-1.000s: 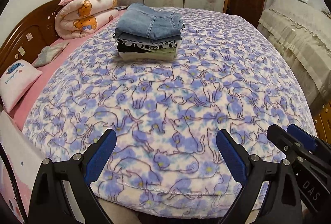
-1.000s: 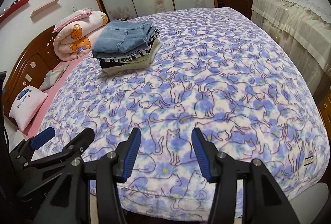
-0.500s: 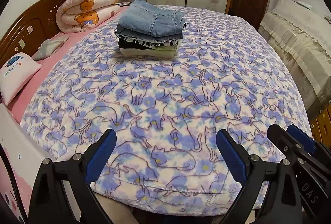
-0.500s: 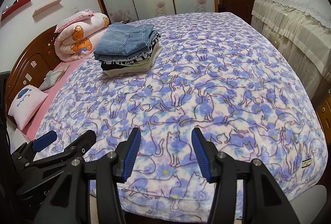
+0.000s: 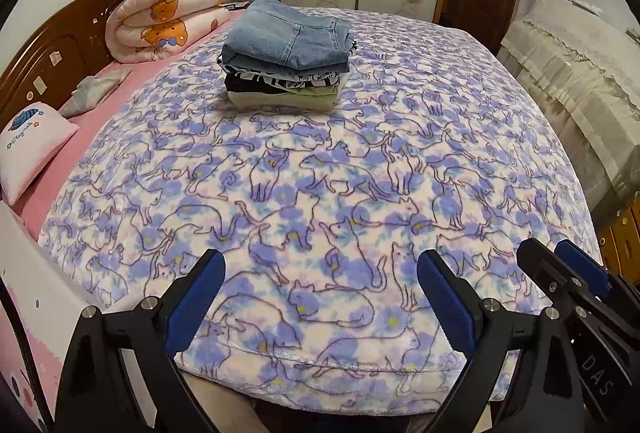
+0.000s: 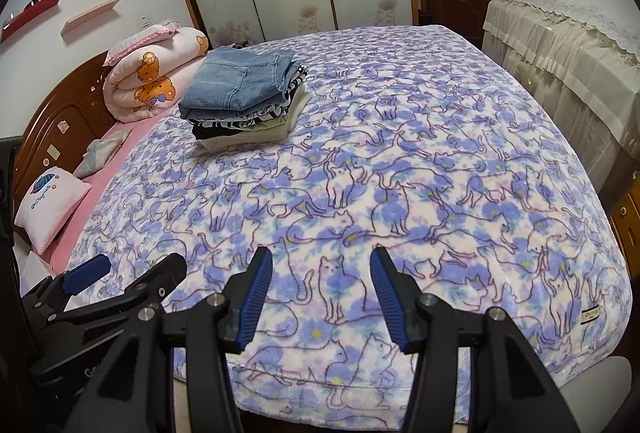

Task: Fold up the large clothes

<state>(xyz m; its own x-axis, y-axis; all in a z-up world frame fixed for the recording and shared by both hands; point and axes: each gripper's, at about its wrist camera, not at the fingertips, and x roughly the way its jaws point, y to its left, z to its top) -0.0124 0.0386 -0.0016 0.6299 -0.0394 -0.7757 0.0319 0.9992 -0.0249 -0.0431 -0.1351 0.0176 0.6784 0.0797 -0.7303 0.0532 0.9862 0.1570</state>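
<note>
Both grippers hang side by side above the near edge of the bed, angled down over the blanket (image 5: 360, 173), touching nothing. Left gripper (image 5: 320, 297): black frame, ribbed blue pads, jaws spread wide with only blanket showing between them. Right gripper (image 6: 320, 293): same build, jaws parted to a middling gap, nothing held. In each view the other tool's dark fingers sit just beside, at the frame edge. Blanket is plush fleece, cream ground, purple-blue flowers and outlined cats, lying smooth. Stack of folded clothes (image 5: 286, 53) sits on the far left part of the blanket, near the headboard (image 5: 52, 49): denim on top, black-and-white print below, pale green and cream layers at the bottom, edges roughly squared. A rolled pink bear-print quilt (image 5: 164, 21) lies beyond it; a small pink pillow (image 5: 28, 149) rests on the pink sheet.
</note>
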